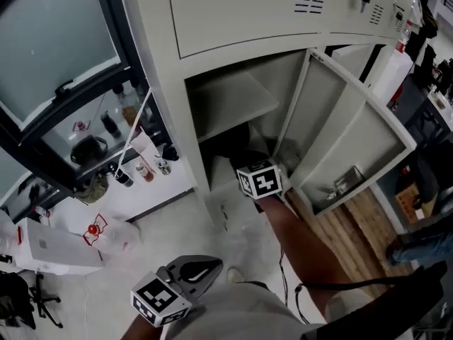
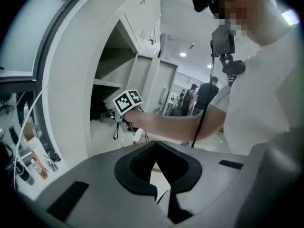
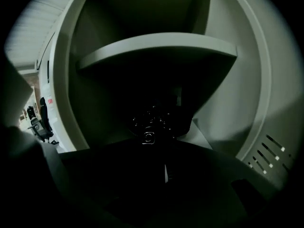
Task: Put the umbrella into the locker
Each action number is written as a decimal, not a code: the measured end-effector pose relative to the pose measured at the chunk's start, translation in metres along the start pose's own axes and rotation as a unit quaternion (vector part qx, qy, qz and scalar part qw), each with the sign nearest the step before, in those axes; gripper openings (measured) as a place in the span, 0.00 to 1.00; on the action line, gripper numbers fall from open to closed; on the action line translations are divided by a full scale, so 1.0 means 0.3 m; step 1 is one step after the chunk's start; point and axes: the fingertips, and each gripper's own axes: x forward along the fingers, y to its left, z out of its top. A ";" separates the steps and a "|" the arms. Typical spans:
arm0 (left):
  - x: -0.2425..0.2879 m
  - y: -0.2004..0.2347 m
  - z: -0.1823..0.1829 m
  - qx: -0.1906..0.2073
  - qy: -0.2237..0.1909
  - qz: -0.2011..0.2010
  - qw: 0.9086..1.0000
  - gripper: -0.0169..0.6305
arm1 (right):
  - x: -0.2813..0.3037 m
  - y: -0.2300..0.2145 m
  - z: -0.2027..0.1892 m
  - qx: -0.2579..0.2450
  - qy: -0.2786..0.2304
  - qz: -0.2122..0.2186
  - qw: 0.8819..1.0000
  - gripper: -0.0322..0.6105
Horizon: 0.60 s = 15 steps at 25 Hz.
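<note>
The right claw (image 3: 159,148) grips the black folded umbrella (image 3: 148,125) at its button end, inside the locker (image 1: 163,76) under the shelf (image 3: 156,49). The left claw (image 2: 154,148) is closed and empty. The umbrella is probably light. Its fabric looks soft and slippery, so hold the stiff handle.

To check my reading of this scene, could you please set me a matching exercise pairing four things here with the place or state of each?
Things:
1 umbrella
2 left gripper
3 locker door
4 shelf

Places or states:
A swung open
B held by the right gripper, under the shelf
C empty, jaws together
D spans the compartment above the umbrella

Pairs: 1-B; 2-C; 3-A; 4-D
</note>
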 end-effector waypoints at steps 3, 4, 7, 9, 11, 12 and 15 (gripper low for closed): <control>0.006 0.027 0.009 -0.010 -0.003 0.024 1.000 0.04 | 0.087 -0.018 0.010 -0.005 0.009 0.005 1.000 0.29; 0.008 0.035 0.010 -0.013 -0.004 0.031 0.999 0.04 | 0.110 -0.023 0.013 -0.007 0.012 0.006 1.000 0.29; 0.015 0.058 0.017 -0.022 -0.006 0.048 0.999 0.04 | 0.168 -0.041 0.019 -0.014 0.022 0.004 1.000 0.29; 0.017 0.069 0.016 -0.027 -0.007 0.058 0.998 0.04 | 0.197 -0.047 0.020 -0.016 0.028 0.006 0.999 0.29; 0.018 0.078 0.014 -0.032 -0.007 0.067 0.997 0.04 | 0.219 -0.048 0.019 -0.017 0.035 0.008 0.999 0.29; 0.020 0.081 0.016 -0.034 -0.007 0.071 0.997 0.04 | 0.228 -0.047 0.018 -0.017 0.038 0.009 0.999 0.29; 0.029 0.083 0.027 -0.041 -0.010 0.077 0.996 0.04 | 0.245 -0.044 0.014 -0.018 0.044 0.008 0.999 0.29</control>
